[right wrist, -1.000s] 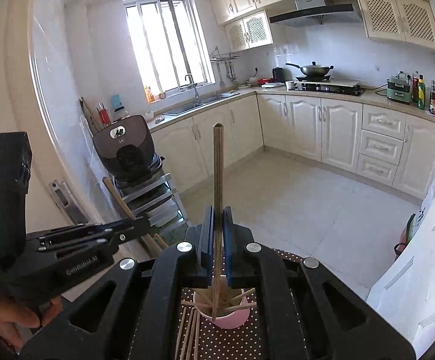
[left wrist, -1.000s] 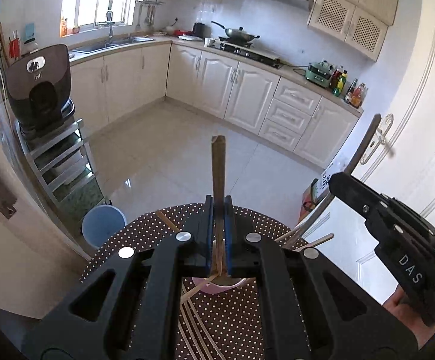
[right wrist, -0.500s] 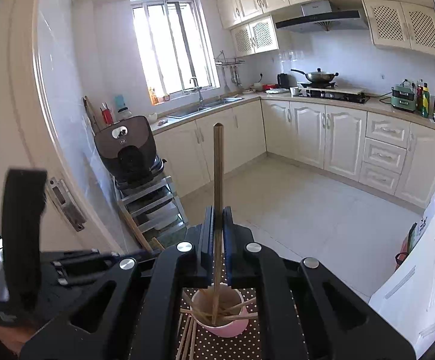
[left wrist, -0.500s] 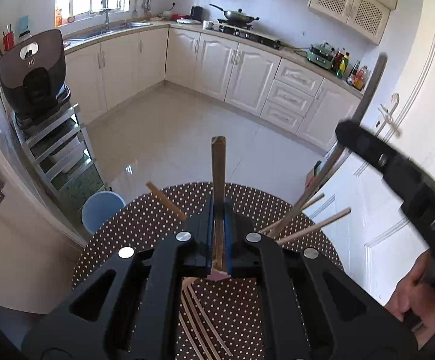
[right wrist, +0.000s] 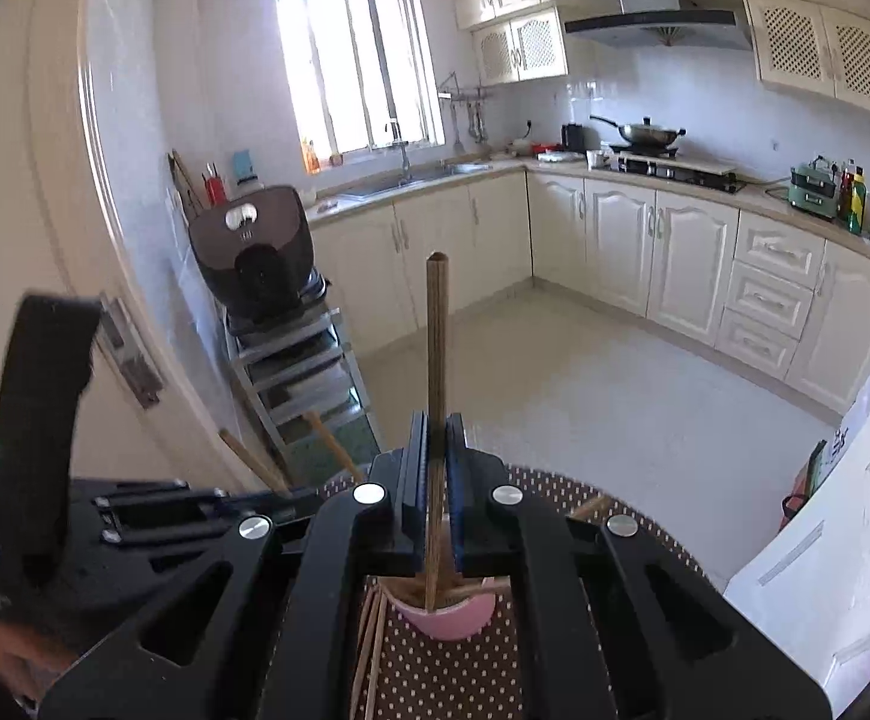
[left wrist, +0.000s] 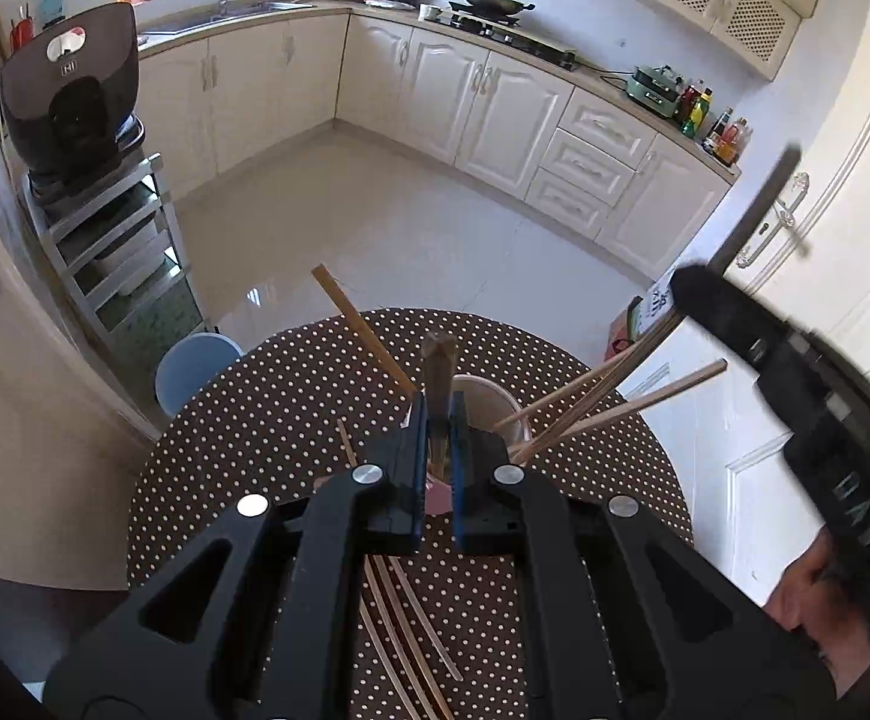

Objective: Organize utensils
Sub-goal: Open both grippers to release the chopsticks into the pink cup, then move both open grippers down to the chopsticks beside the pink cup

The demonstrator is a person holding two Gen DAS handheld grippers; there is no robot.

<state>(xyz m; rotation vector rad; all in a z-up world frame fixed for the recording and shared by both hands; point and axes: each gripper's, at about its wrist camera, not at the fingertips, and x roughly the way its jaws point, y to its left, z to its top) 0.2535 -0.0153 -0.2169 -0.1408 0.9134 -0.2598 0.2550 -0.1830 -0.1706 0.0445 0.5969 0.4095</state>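
Observation:
A pink cup (left wrist: 489, 405) stands on the round brown polka-dot table (left wrist: 291, 396), with several wooden chopsticks (left wrist: 615, 408) leaning out of it. My left gripper (left wrist: 438, 468) is shut on a dark wooden chopstick (left wrist: 440, 366) held upright just in front of the cup. My right gripper (right wrist: 435, 480) is shut on another dark chopstick (right wrist: 436, 348), upright, its lower end inside the pink cup (right wrist: 453, 618). Several loose chopsticks (left wrist: 411, 630) lie flat on the table below my left gripper. The right gripper's body (left wrist: 795, 384) shows at the right of the left wrist view.
A light blue stool (left wrist: 195, 360) stands beside the table's left edge. A metal rack (left wrist: 117, 252) carrying a dark appliance (left wrist: 72, 90) stands at the left wall. White doors (left wrist: 825, 300) are close on the right. Kitchen cabinets (right wrist: 645, 246) line the far walls.
My left gripper has risen and tilted down, so the cup and more of the table show. My right gripper has lowered its chopstick further into the cup.

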